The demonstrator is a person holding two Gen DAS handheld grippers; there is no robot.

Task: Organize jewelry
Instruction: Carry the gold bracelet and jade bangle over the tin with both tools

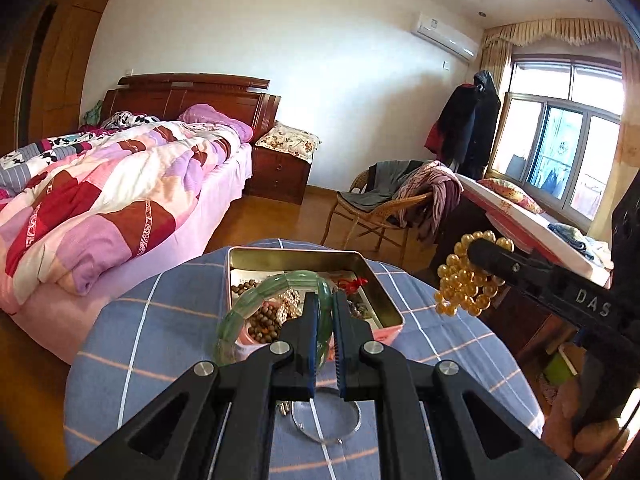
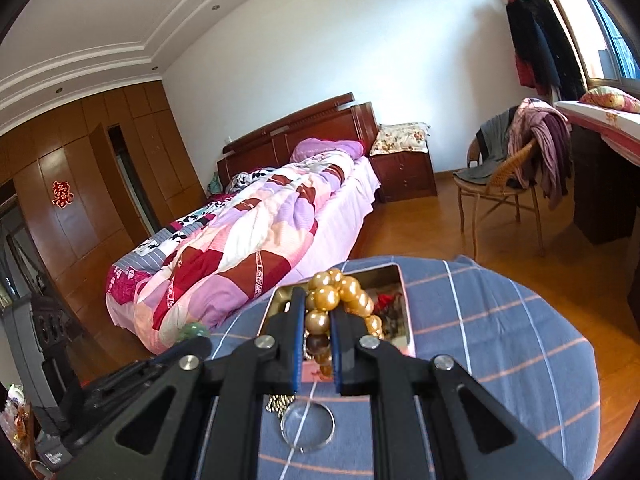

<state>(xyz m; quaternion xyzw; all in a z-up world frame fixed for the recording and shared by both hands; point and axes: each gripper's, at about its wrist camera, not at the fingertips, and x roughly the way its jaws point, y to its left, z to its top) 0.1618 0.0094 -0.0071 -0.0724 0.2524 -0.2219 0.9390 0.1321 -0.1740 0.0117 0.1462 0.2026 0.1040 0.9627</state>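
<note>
In the left wrist view, the left hand-held gripper (image 1: pixel 325 312) fills the lower middle of the frame, its two fingers pinching a green bangle (image 1: pixel 256 304) by the right side of the ring. The bangle is lifted and tilted, hanging over the near left corner of an open metal tin (image 1: pixel 382 292) that sits in the centre of the frame on a round surface (image 1: pixel 160 320) covered with a blue checked cloth.

Inside the tin, brown wooden beads (image 1: pixel 264 322) lie in a heap toward the near left, more brown beads sit further back on the left, a pale pearly cluster lies in the middle, and a red piece (image 1: pixel 354 282) rests toward the far right. The rest of the contents are too tangled to tell apart.

At the right of that frame, the right hand-held gripper (image 1: pixel 476 250) is pressed onto a bunch of gold beads (image 1: pixel 464 284), held in the air to the right of the tin and clear of it. In the right wrist view the same gold beads (image 2: pixel 340 300) sit between the fingers in the centre of the frame, with the tin (image 2: pixel 406 312) behind and below them.

On the cloth at the lower middle of both frames, nearer than the tin, lies a clear ring (image 2: pixel 307 426) with a small silver chain (image 2: pixel 280 404) touching its left edge.
</note>
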